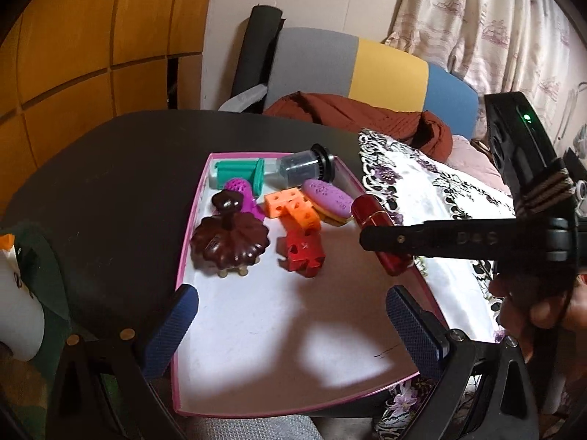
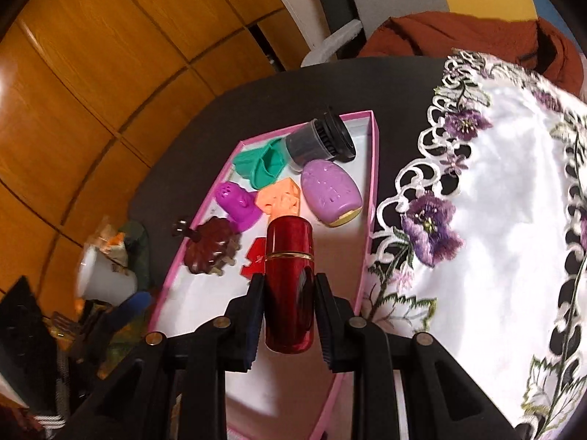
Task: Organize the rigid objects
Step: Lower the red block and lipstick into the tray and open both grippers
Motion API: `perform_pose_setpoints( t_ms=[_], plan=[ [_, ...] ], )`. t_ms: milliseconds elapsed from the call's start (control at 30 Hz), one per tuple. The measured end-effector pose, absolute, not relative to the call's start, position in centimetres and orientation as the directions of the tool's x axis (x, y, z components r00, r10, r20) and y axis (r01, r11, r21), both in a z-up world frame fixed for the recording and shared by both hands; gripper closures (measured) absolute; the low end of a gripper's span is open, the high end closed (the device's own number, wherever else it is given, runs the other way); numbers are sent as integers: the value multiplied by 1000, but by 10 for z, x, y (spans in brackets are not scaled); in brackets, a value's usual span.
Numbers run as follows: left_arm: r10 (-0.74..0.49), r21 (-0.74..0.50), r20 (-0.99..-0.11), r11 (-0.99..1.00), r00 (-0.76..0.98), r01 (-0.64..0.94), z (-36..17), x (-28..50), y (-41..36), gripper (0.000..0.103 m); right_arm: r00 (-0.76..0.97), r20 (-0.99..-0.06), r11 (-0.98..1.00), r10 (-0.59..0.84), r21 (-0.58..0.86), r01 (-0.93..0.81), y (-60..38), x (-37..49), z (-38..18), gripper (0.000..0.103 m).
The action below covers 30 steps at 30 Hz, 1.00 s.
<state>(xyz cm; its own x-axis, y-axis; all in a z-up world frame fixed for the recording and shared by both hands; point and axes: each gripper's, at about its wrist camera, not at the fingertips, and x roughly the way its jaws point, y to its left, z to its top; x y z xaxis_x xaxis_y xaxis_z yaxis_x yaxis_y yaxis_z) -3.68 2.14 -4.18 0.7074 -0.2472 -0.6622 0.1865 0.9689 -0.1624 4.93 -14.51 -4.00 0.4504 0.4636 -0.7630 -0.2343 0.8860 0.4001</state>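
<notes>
Item: red cylindrical case, clamped in my right gripper above the pink-rimmed tray's right side. My left gripper hangs spread and empty over the tray's near end. Risk: glossy case slipping, or rolling into the purple oval case. Surface: dark table, embroidered cloth; wooden panelling, curtains.

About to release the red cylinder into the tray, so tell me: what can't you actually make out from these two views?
- Red cylinder: left wrist view, its middle is hidden behind the right tool.
- Red block: right wrist view, mostly hidden by the cylinder.
- Pink-rimmed tray: right wrist view, near end covered by the tool.
- Left tool: nothing between its open fingers; right wrist view shows only one blurred blue pad.
</notes>
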Motion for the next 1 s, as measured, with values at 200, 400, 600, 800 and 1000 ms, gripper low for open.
perform_pose_setpoints(
  t_ms=[200, 400, 600, 800, 1000],
  plan=[
    [-232, -182, -660, 972, 715, 147, -43, -36, 32, 0, 446, -807, 921, 386, 313, -231, -127, 62, -46, 78],
    [-224, -198, -660, 973, 717, 122, -42, -34, 37, 0, 451, -839, 948, 304, 223, -226, -114, 68, -53, 77],
    [-220, -208, -658, 972, 720, 107, -42, -33, 41, 0, 449, -838, 948, 311, 238, -212, -117, 66, -54, 77],
    [-223, -213, -660, 971, 717, 106, -43, -33, 41, 0, 506, -780, 930, 368, 308, -201, -134, 54, -31, 76],
    [-259, -236, -654, 962, 710, 135, -42, -35, 37, 0, 543, -754, 929, 370, 321, -186, -150, 43, -11, 76]
  ],
)
